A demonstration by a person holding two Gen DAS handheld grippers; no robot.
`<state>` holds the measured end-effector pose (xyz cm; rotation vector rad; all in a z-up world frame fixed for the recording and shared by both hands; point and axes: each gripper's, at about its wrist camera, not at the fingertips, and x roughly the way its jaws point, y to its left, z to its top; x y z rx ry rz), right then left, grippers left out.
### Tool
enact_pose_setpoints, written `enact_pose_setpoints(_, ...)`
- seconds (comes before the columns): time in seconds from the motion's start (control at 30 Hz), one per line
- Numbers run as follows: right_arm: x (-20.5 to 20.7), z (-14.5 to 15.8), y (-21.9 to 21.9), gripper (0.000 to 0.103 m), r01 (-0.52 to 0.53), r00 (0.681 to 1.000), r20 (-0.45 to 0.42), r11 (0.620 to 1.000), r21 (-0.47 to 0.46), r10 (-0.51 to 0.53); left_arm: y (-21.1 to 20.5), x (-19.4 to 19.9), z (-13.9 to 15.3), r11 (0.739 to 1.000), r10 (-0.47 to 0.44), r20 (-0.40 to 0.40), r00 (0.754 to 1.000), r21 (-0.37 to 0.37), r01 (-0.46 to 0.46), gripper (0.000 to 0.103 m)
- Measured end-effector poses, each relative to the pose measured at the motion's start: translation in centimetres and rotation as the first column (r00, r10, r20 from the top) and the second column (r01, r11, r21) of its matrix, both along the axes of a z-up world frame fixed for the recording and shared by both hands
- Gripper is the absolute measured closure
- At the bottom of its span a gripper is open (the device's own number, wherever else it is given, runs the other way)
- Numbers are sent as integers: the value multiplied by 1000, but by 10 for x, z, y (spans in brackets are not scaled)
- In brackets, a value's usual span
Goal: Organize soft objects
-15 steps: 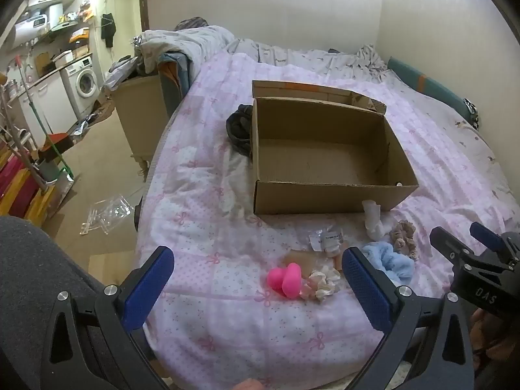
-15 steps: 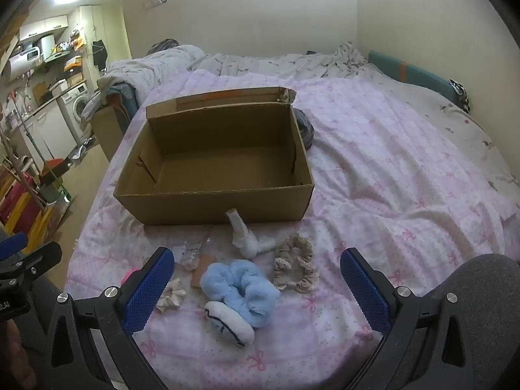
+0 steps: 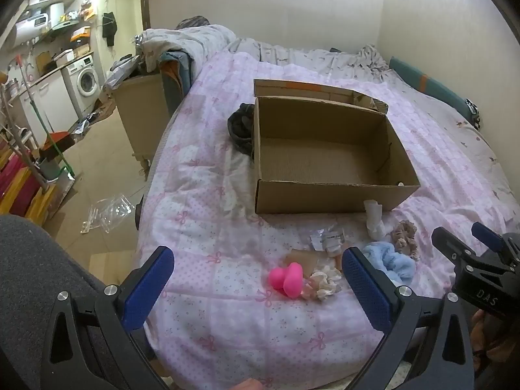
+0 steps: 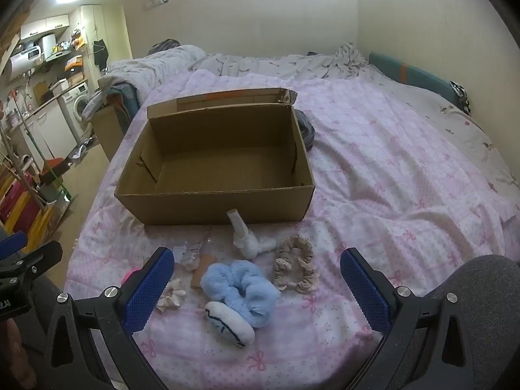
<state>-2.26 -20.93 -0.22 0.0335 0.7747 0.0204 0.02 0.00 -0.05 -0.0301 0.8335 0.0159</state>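
Both the left gripper [image 3: 256, 279] and right gripper [image 4: 256, 279] hover spread wide, holding nothing. A blue fluffy scrunchie [image 4: 242, 287] lies near the cardboard box [image 4: 214, 206].

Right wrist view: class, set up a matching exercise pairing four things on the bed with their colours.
Things:
1. fluffy scrunchie
2. frilly scrunchie
3. box
4. toy

Colours:
A. brown cardboard
B. bright pink
C. light blue
D. beige

Pairs: 1-C, 2-D, 3-A, 4-B
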Motion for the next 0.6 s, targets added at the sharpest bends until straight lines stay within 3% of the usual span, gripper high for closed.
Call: enact_pose_setpoints(0.6, 0, 0, 1, 0, 0, 1000, -1, 1000, -4, 0, 3, -2, 2, 1000, -1, -2, 1000, 1, 1, 0)
